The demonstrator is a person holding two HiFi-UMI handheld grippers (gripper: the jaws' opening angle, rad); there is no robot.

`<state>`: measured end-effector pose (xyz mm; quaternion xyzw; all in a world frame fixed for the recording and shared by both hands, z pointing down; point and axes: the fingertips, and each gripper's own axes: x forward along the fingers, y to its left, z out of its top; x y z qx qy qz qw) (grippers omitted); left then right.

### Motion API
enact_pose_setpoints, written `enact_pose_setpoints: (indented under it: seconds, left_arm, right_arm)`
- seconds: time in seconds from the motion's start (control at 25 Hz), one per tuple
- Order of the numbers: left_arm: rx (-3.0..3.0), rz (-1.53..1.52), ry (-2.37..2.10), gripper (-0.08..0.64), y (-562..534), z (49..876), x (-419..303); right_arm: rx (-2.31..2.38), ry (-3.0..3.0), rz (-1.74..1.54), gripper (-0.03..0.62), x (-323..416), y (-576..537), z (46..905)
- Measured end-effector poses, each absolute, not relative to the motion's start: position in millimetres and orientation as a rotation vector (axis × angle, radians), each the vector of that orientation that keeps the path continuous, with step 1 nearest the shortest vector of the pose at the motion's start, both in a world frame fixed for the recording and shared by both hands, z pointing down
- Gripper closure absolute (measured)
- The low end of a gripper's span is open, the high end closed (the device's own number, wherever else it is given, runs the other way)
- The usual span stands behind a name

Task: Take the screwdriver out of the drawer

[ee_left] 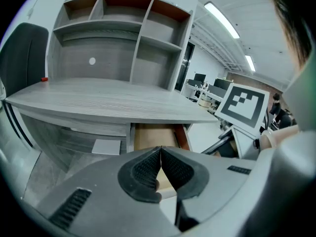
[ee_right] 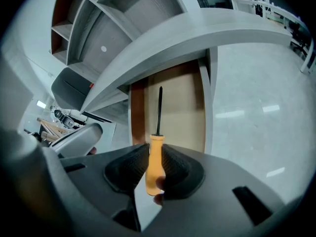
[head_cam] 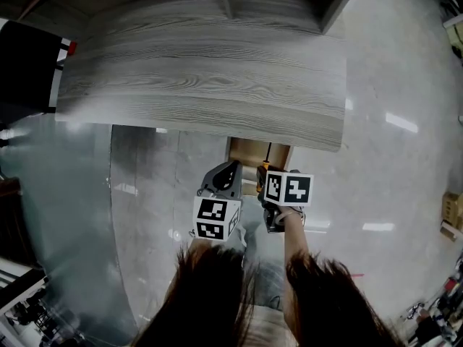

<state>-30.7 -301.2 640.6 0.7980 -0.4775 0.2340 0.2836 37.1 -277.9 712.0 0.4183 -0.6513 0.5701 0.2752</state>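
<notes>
The open drawer with a tan wooden bottom and reddish-brown side walls juts from under the front edge of the grey wood-grain desk surface. In the right gripper view its bottom runs back into shadow beneath the surface.

The orange-handled screwdriver with a thin black shaft is in the right gripper. Its dark ribbed fingers are clenched on the orange handle from both sides. The handle's butt sticks out behind the fingers, and the shaft points straight ahead over the drawer's bottom, toward its back. Whether the tip touches the wood cannot be told. In the head view the handle sits at the drawer's front edge, and the shaft lies along the drawer's middle.

The left gripper is held just to the left of the right one, and the two black-and-white marker cubes are near each other. Its ribbed fingers are pressed together at the tips, grasping nothing. It faces the drawer front from slightly left.

Both grippers are held low in front of the person, below the surface's front edge and over the pale glossy floor. A grey shelf unit with open compartments stands at the back of the surface.
</notes>
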Motion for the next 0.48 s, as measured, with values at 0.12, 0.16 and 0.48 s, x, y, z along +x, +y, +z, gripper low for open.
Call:
enact_pose_setpoints:
  seconds: [0.12,0.16,0.48]
  left_arm:
    - [2.152,0.631,-1.265,0.543,-298.1,635.7,-25.7]
    - [2.156,0.631,-1.261,0.543,-296.5,634.1,-24.7]
    - [2.183,0.628,-1.245,0.543,-277.3,619.2,-19.2]
  right_arm:
    - [1.133,-1.754,1.527,0.495,40.2,-271.8,707.1]
    - [1.134,-1.755,1.528,0.495,40.2,-269.0,705.9]
    - [1.156,-1.760,1.540,0.496,40.8,-244.0,695.5]
